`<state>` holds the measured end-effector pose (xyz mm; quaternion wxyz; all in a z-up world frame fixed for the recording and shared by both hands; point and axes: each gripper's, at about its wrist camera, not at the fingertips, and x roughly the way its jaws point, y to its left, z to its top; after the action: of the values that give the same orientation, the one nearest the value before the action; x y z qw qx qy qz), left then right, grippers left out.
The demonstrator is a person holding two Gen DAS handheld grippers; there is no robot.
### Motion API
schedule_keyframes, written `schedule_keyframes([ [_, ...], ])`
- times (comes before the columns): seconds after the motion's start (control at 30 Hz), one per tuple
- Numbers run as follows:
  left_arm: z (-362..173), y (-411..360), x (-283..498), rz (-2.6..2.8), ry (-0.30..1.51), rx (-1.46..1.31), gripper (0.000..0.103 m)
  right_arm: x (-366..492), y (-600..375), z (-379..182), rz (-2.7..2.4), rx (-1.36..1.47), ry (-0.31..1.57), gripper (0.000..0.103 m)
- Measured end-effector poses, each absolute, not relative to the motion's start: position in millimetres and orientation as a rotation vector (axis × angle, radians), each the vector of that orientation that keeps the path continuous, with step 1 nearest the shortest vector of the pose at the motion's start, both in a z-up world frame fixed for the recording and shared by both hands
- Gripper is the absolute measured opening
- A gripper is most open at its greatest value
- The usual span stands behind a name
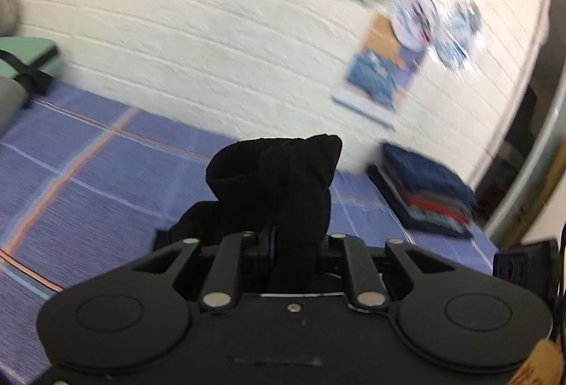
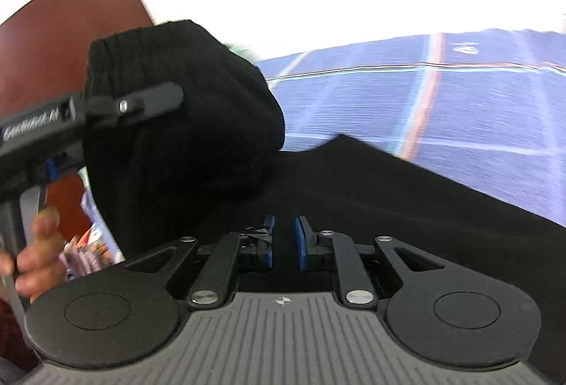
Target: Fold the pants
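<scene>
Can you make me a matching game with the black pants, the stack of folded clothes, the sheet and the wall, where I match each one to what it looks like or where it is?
Things:
1. black pants
2. stack of folded clothes
3. sheet
4. wall

Clues:
A. white bricks with blue paper fans on it
B. purple-blue with orange and white lines
C. pinched in the left gripper
D. sitting on the sheet, close to the wall

Pairs: 1-C, 2-D, 3-B, 4-A
</scene>
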<state>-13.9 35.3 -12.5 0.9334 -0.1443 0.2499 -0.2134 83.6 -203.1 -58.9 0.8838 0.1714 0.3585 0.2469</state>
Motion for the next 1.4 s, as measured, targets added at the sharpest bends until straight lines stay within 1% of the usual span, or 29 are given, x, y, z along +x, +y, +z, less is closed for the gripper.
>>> schedule_keyframes([
  [0.1,-41,0,-8,-0.491,0.604,-0.219,0.018,71,-235,-67,0.434,0.398,0.749,0.029],
  [0.17,-59,-20,-8,-0.525,0.656,-0.15,0.021,62,-254,-73,0.382,0.424,0.755,0.033],
  [0.2,-65,-27,-10,-0.532,0.678,-0.121,0.025,58,-264,-76,0.356,0.439,0.758,0.034],
  [0.23,-70,-34,-12,-0.535,0.688,-0.092,0.033,54,-271,-79,0.333,0.457,0.761,0.037],
  [0.27,-72,-36,-14,-0.539,0.689,-0.078,0.039,51,-278,-82,0.318,0.475,0.764,0.039],
  [0.3,-71,-38,-16,-0.548,0.685,-0.079,0.055,48,-284,-83,0.309,0.495,0.764,0.041],
  [0.33,-68,-38,-16,-0.557,0.681,-0.093,0.07,44,-288,-85,0.305,0.513,0.761,0.044],
  [0.37,-63,-37,-18,-0.56,0.669,-0.109,0.075,43,-291,-86,0.305,0.525,0.755,0.049],
  [0.4,-57,-35,-20,-0.556,0.654,-0.118,0.08,42,-292,-85,0.302,0.53,0.746,0.051],
  [0.47,-41,-29,-22,-0.553,0.619,-0.134,0.085,39,-296,-84,0.296,0.538,0.725,0.08],
  [0.5,-35,-26,-25,-0.548,0.6,-0.142,0.089,38,-297,-83,0.299,0.539,0.715,0.083],
  [0.53,-29,-21,-28,-0.53,0.576,-0.15,0.09,37,-299,-82,0.305,0.545,0.704,0.087],
  [0.63,-22,-2,-24,-0.456,0.546,-0.175,0.09,36,-304,-79,0.294,0.562,0.671,0.087],
  [0.67,-23,8,-25,-0.426,0.546,-0.197,0.09,32,-306,-77,0.285,0.57,0.65,0.089],
  [0.7,-24,17,-23,-0.395,0.551,-0.218,0.09,30,-308,-75,0.284,0.583,0.629,0.092],
  [0.73,-28,26,-19,-0.356,0.561,-0.236,0.09,29,-309,-75,0.295,0.597,0.608,0.099],
  [0.77,-33,33,-17,-0.321,0.574,-0.249,0.089,32,-308,-75,0.313,0.61,0.593,0.103],
  [0.87,-45,53,-9,-0.244,0.605,-0.301,0.089,40,-299,-78,0.359,0.594,0.6,0.103],
  [0.97,-51,66,-8,-0.201,0.607,-0.326,0.089,55,-282,-88,0.376,0.548,0.682,0.103],
  [1.03,-54,68,-4,-0.187,0.605,-0.319,0.089,62,-277,-96,0.389,0.578,0.723,0.103],
  [1.1,-58,72,-2,-0.18,0.609,-0.313,0.088,65,-274,-101,0.413,0.623,0.712,0.103],
  [1.27,-60,78,0,-0.186,0.613,-0.331,0.078,77,-261,-102,0.456,0.65,0.704,0.103],
  [1.3,-58,79,-1,-0.188,0.611,-0.332,0.074,81,-257,-102,0.452,0.642,0.706,0.088],
  [1.33,-57,79,-1,-0.19,0.609,-0.333,0.069,85,-254,-101,0.45,0.639,0.728,0.031],
  [1.4,-55,78,2,-0.205,0.608,-0.335,0.065,86,-254,-93,0.458,0.676,0.711,0.03],
])
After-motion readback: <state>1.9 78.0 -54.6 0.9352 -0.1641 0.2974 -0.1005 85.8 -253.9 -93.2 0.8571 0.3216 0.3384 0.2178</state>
